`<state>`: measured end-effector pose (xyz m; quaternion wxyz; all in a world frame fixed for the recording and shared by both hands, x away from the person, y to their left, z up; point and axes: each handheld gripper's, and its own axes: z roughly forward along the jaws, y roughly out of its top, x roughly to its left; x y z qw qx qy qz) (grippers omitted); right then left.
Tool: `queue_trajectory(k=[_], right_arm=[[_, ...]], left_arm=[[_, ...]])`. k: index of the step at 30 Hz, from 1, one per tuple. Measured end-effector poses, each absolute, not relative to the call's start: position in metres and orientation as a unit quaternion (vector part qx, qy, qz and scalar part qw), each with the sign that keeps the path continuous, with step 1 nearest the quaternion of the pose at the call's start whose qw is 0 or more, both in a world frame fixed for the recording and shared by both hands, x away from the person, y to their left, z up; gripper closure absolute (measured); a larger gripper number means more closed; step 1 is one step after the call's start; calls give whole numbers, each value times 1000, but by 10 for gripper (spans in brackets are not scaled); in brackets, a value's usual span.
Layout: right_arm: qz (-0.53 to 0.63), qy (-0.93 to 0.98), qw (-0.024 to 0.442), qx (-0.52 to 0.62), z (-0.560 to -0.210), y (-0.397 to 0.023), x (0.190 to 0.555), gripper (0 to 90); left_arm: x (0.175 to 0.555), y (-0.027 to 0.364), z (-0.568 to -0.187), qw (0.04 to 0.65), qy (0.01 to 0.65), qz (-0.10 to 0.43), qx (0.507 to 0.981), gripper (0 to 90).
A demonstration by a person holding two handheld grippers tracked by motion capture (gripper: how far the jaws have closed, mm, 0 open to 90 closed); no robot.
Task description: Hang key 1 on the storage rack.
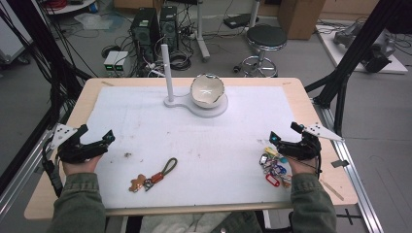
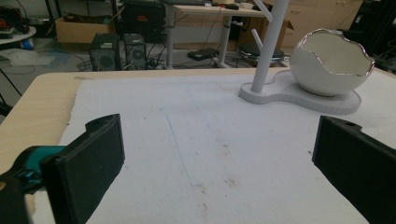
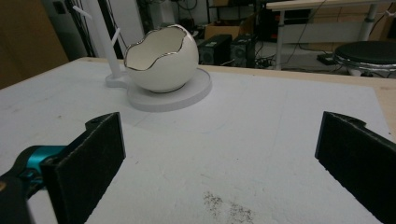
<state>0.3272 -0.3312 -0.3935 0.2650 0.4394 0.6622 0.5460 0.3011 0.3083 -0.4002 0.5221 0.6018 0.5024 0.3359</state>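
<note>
I have the left gripper (image 1: 94, 141) near the left edge of the surface (image 1: 48, 194), jaws wide apart with nothing between them. My right gripper (image 1: 284, 141) sits near the right edge, jaws spread as well, just beside the bunch of coloured key tags (image 1: 273, 167). A keyring with a brown strap (image 1: 153, 177) lies toward the near edge. The egg-shaped bowl (image 1: 207, 91) rests on its white stand (image 1: 169, 73) by the far edge.

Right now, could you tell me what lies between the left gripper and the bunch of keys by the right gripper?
In the high view, a leather keychain lies on the white mat between the left gripper and the bunch of keys.
</note>
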Motion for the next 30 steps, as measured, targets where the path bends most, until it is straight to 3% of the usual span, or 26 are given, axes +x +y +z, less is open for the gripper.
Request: queue_trajectory(k=[30], right_arm=[[538, 669, 263, 441, -395, -330, 330, 8]], left_arm=[[304, 295, -401, 520, 493, 298, 631, 28]])
